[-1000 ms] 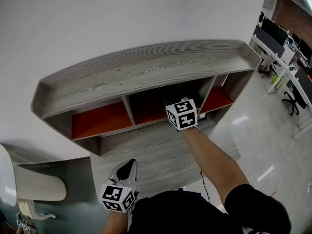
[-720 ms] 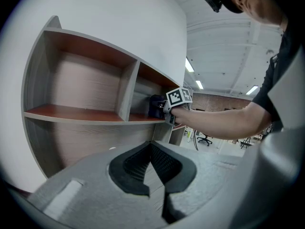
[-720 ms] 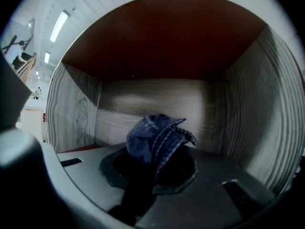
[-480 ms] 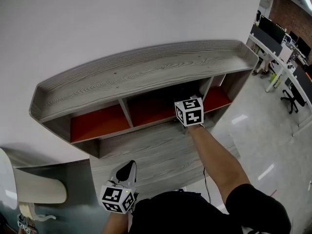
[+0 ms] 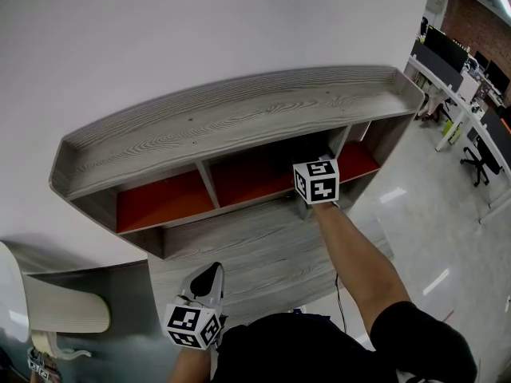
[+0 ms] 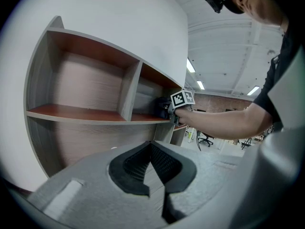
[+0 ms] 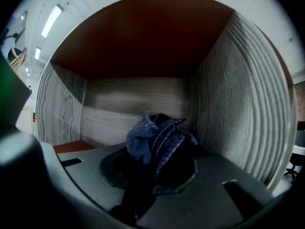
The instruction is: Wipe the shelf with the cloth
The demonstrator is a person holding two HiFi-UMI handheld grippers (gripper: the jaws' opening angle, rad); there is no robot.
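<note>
A grey wood-grain shelf unit (image 5: pixel 239 114) with red compartment floors stands against a white wall. My right gripper (image 5: pixel 315 180) reaches into the middle compartment (image 5: pixel 255 174), at its right end by the divider. It is shut on a bunched dark blue cloth (image 7: pixel 159 137), which sits close to the compartment's right wall (image 7: pixel 243 109) and back panel. The cloth itself is hidden in the head view. My left gripper (image 5: pixel 209 282) hangs low by my body, below the unit's lower ledge (image 5: pixel 255 246), shut with nothing in it; its pads (image 6: pixel 159 163) meet.
The left compartment (image 5: pixel 164 198) and small right compartment (image 5: pixel 355 162) have bare red floors. A pale chair back (image 5: pixel 60 309) is at lower left. Office desks and chairs (image 5: pixel 479 134) stand on the glossy floor to the right.
My right gripper has slid to the right along the middle compartment's floor, from about its centre to its right end. The left gripper has stayed put.
</note>
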